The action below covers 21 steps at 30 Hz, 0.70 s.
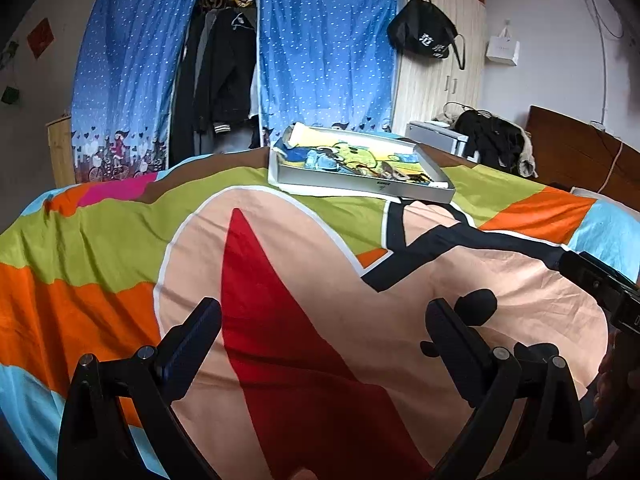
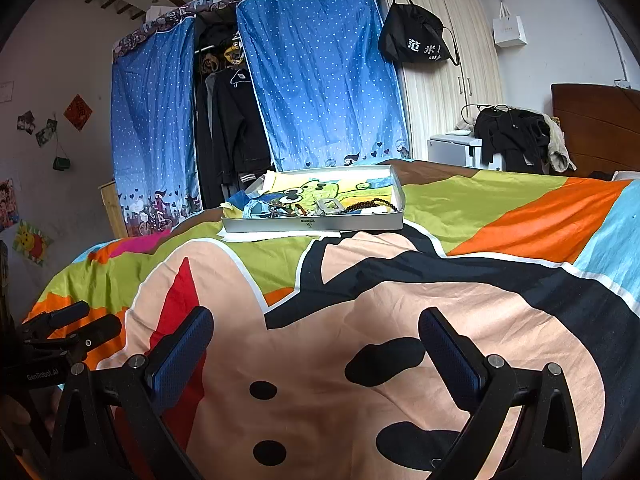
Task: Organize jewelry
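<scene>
- Across the far half of a bed spread with a bright cartoon duvet (image 2: 360, 320), a shallow grey tray (image 2: 316, 224) sits flat on a sheet of white paper; its floor is lined with a yellow-and-blue cartoon picture.
- Along the tray's near wall lies the jewelry (image 2: 320, 208), gathered in a loose huddle: a string of dark brown beads (image 2: 372, 203) curls at the right; a pale, squarish buckle-like piece sits at the middle; darker tangled bits lie to the left, too small to name.
- Nothing of the kind shows on the duvet outside the tray; whether the pieces have been gathered into it or wait there to be sorted and laid out, the scene does not settle, and it fits either reading; the heap itself looks jumbled rather than arranged.
- Near the foot of the bed, the left gripper (image 1: 324, 320) hovers low over the duvet, fingers spread wide with nothing between them; the right gripper (image 2: 316, 332) does the same beside it, equally wide and empty.
- Both grippers stand well apart from the tray, pointed toward it; behind, blue star-print curtains (image 2: 316, 80) hang part-open over a rail of dark clothes.
</scene>
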### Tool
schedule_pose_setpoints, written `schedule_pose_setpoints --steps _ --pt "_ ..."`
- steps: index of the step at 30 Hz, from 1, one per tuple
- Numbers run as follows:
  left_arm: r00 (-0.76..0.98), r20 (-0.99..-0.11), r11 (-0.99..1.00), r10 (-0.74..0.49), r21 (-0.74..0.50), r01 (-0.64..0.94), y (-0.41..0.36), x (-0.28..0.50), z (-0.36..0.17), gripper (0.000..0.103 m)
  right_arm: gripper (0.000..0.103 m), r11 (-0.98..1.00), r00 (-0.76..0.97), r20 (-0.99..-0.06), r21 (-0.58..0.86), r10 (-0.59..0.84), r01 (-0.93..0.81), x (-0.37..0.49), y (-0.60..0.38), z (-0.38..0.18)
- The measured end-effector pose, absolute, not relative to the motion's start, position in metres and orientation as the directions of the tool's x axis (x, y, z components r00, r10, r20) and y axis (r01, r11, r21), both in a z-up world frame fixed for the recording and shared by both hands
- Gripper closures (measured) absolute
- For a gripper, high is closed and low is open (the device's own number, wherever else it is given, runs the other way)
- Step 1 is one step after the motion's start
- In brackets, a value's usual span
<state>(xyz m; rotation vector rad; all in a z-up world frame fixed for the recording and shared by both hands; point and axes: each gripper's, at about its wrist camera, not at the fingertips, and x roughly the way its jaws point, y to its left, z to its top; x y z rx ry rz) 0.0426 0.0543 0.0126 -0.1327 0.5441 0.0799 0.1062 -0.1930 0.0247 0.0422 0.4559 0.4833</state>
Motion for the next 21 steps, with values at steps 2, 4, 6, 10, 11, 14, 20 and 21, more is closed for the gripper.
schedule_pose_setpoints --steps 2,4,6,10,11,14,20,21 --pt "0.848 -0.528 0.986 0.049 -0.111 -0.127 0.0563 0.0432 0.0126 0.003 0.0 0.886 0.787 -0.412 0.146 0.458 -0.439 0.1061 -0.1931 0.0249" --pt "0.844 -0.532 0.981 0.071 -0.117 -0.156 0.0587 0.0424 0.0132 0.003 0.0 0.886 0.787 -0.413 0.145 0.458 -0.44 0.1062 -0.1928 0.0249" --pt "0.841 -0.534 0.978 0.086 -0.115 -0.173 0.0596 0.0416 0.0136 0.003 0.0 0.887 0.787 -0.414 0.145 0.457 -0.439 0.1063 -0.1929 0.0252" --pt "0.839 -0.536 0.98 0.092 -0.102 -0.172 0.058 0.0412 0.0128 0.003 0.0 0.886 0.785 -0.416 0.147 0.458 -0.439 0.1065 -0.1928 0.0248" --pt "0.839 -0.537 0.981 0.087 -0.102 -0.168 0.0577 0.0408 0.0125 0.003 0.0 0.886 0.785 -0.417 0.148 0.459 -0.44 0.1061 -0.1932 0.0223" --pt "0.839 -0.537 0.982 0.084 -0.1 -0.162 0.0564 0.0406 0.0125 0.003 0.0 0.884 0.783 -0.416 0.147 0.463 -0.444 0.1039 -0.1947 0.0198" --pt "0.841 -0.534 0.983 0.083 -0.092 -0.156 0.054 0.0402 0.0131 0.003 0.0 0.884 0.783 -0.416 0.149 0.462 -0.443 0.1034 -0.195 0.0196" --pt "0.841 -0.535 0.984 0.082 -0.093 -0.155 0.0537 0.0407 0.013 0.003 0.0 0.884 0.783 -0.415 0.15 0.462 -0.442 0.1021 -0.1958 0.019"
